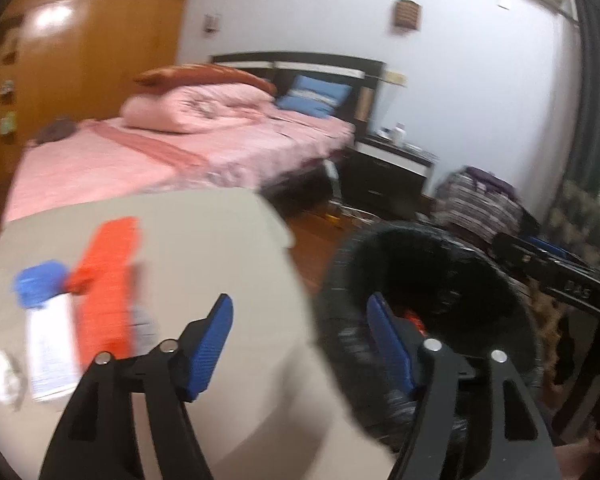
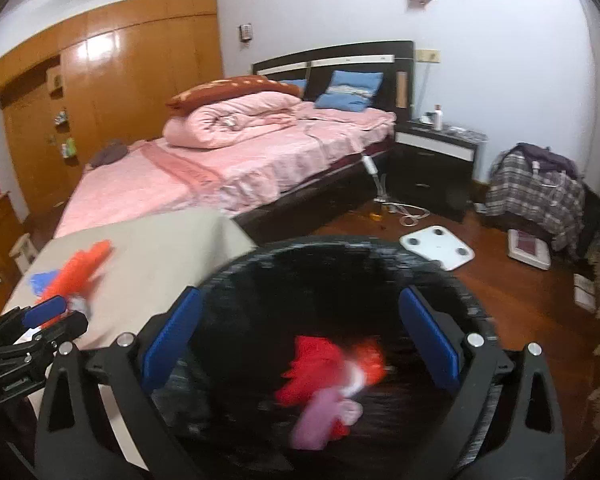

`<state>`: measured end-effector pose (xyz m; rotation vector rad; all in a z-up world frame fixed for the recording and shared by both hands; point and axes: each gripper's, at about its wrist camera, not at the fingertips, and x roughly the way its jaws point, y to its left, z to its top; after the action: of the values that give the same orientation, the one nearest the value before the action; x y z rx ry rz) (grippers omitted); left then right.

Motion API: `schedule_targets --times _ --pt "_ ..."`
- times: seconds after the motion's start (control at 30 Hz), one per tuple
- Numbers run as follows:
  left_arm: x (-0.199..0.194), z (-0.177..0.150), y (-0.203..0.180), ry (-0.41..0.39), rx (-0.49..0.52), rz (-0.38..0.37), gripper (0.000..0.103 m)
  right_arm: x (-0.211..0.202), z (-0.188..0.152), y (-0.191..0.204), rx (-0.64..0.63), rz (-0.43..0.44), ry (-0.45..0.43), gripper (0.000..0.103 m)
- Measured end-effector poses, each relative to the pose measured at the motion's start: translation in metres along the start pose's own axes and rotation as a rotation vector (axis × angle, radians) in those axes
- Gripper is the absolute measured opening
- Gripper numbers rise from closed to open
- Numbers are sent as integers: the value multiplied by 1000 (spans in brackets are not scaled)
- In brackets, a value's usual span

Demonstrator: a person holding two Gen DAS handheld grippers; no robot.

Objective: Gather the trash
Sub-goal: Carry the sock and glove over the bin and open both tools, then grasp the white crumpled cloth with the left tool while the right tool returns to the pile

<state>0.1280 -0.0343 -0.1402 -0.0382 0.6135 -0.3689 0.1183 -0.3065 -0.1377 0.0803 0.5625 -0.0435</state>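
Behind the grey desk [image 1: 187, 248] is a pink bed [image 2: 227, 168] with two blue pillows. No writing is clear enough to read. On the desk lie one orange wrapper [image 1: 107, 276] and one white bottle [image 1: 47, 344] with a blue cap. Beside the desk stands one black bin [image 2: 332, 280] with red and pink trash [image 2: 328, 384] inside. The left tool [image 1: 300, 344] is wide and holds nothing. The right tool [image 2: 300, 340] is wide over the bin, also holding nothing.

Motion-blurred orange wrapper [image 1: 107, 280] and blue-capped bottle [image 1: 45, 328], smeared red-pink trash [image 2: 328, 380] in bin [image 2: 340, 256], contents unreadable
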Motion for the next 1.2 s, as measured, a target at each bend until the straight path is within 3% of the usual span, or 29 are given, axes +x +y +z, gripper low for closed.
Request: schedule_targets --times 0.2,0.53,0.73,1.2 --pt "-31 -13 61 -47 -41 207 73 8 3 64 -23 115 -1 96" --pt "-70 -41 154 -35 -157 442 73 31 -2 173 -145 266 41 96" --pt "-77 -57 189 6 -205 502 73 45 -14 211 -191 288 65 96" --pt "-67 -69 219 81 -270 507 73 56 -25 223 -188 285 82 96"
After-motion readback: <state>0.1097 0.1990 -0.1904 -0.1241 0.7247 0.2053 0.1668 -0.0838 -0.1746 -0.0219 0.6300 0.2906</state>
